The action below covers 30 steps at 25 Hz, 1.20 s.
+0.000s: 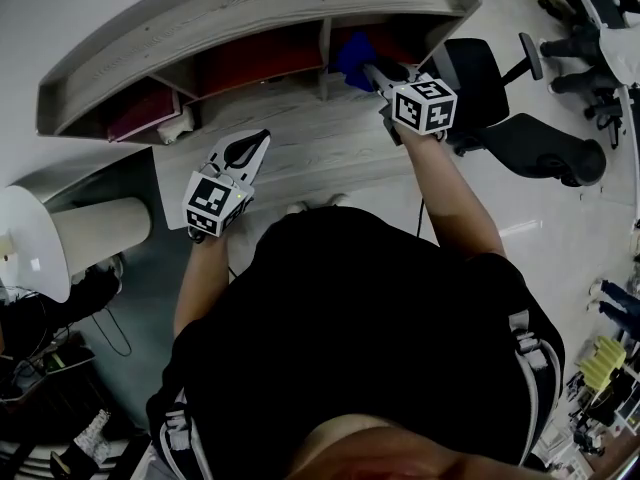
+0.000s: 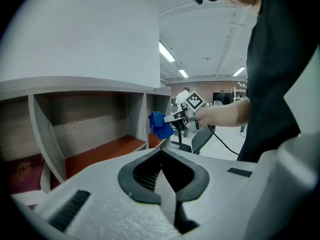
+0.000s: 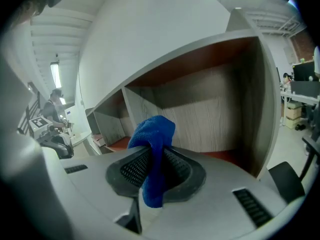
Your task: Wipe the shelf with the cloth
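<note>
Right gripper (image 3: 152,171) has its jaws clamped on the blue cloth (image 3: 154,134), right at the mouth of the shelf's (image 1: 250,13) far-right compartment. Left gripper (image 2: 162,184) hovers over the counter (image 1: 300,143), jaws closed on nothing. I'd press the cloth flat on the reddish floor and sweep side to side. It's tight though: divider on one side, end wall on the other, low roof, office chair (image 1: 500,108) just beside.

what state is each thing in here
left gripper, shut, empty
right gripper, shut on cloth
cloth, bunched, hanging from the jaws at the right compartment's mouth
shelf, open-fronted, no doors
book, lying in the left compartment
</note>
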Available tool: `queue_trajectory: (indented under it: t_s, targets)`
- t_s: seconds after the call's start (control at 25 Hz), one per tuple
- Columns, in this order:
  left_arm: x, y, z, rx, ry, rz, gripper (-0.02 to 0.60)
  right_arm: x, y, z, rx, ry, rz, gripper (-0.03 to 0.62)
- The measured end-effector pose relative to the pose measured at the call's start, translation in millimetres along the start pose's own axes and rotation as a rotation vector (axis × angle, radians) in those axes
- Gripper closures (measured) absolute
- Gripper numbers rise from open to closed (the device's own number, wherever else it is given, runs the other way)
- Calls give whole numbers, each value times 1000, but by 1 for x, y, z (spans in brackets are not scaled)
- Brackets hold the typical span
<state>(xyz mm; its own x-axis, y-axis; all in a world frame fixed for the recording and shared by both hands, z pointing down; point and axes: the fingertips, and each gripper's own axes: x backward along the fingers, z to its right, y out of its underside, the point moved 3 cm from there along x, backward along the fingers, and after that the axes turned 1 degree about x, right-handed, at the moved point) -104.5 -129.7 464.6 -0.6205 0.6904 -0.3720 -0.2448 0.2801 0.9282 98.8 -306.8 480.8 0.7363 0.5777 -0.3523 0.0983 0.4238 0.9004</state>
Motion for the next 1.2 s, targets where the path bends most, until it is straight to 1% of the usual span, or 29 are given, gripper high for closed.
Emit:
queue_trajectory:
  t_s: [0.2, 0.52, 0.64, 0.76, 0.92, 1.2]
  targets:
    - [6, 9, -6, 23, -20, -13, 565, -26, 10, 8, 40, 21, -48, 537]
    - [18, 18, -13, 48, -53, -37, 565, -64, 28, 28, 29, 42, -126, 537]
    - [24, 21, -14, 58, -64, -30, 565, -78, 36, 30, 37, 45, -163, 537]
    - [32, 27, -19, 73, -77, -43, 565, -93, 43, 28, 41, 42, -193, 537]
    - [37, 33, -21, 98, -92, -48, 565, -107, 45, 29, 81, 53, -240, 537]
    - [42, 38, -20, 107, -101, -53, 565, -125, 53, 37, 97, 71, -337, 537]
